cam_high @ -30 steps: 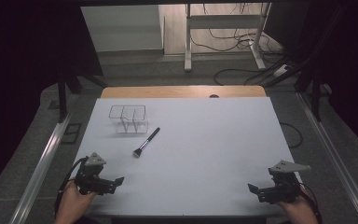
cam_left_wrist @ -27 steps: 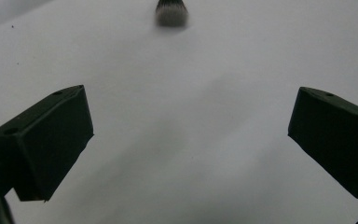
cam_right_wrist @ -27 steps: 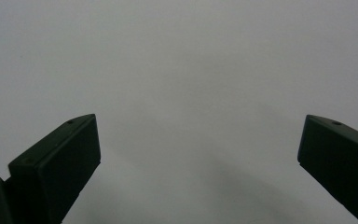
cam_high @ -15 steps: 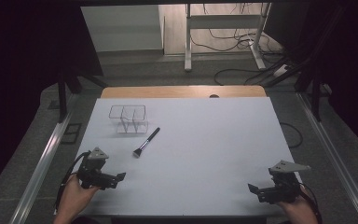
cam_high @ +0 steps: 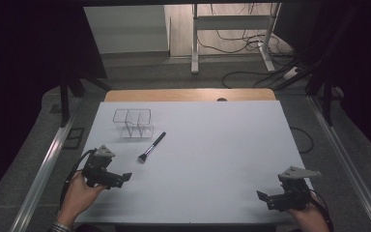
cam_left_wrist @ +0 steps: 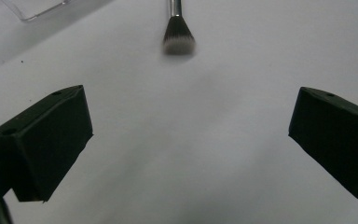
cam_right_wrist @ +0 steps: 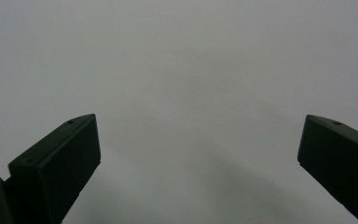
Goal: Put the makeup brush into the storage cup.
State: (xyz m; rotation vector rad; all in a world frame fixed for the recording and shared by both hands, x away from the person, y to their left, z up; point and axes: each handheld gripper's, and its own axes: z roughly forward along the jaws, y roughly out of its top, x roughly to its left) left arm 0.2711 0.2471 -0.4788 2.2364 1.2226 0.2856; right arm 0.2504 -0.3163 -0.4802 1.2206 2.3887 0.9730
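Brush (cam_high: 151, 147) near our bench's (cam_high: 222, 159) far-left corner, beside clear organiser (cam_high: 133, 123); left hand-held gripper (cam_high: 124, 177) and right hand-held gripper (cam_high: 262, 195) released; hasty closing risks rolling it away.

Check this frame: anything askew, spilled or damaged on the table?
Nothing spilled or damaged. The makeup brush lies flat and diagonal on the white table, just outside the clear organizer rather than in it. The left gripper is open, pointed at the bristles; the right gripper is open.
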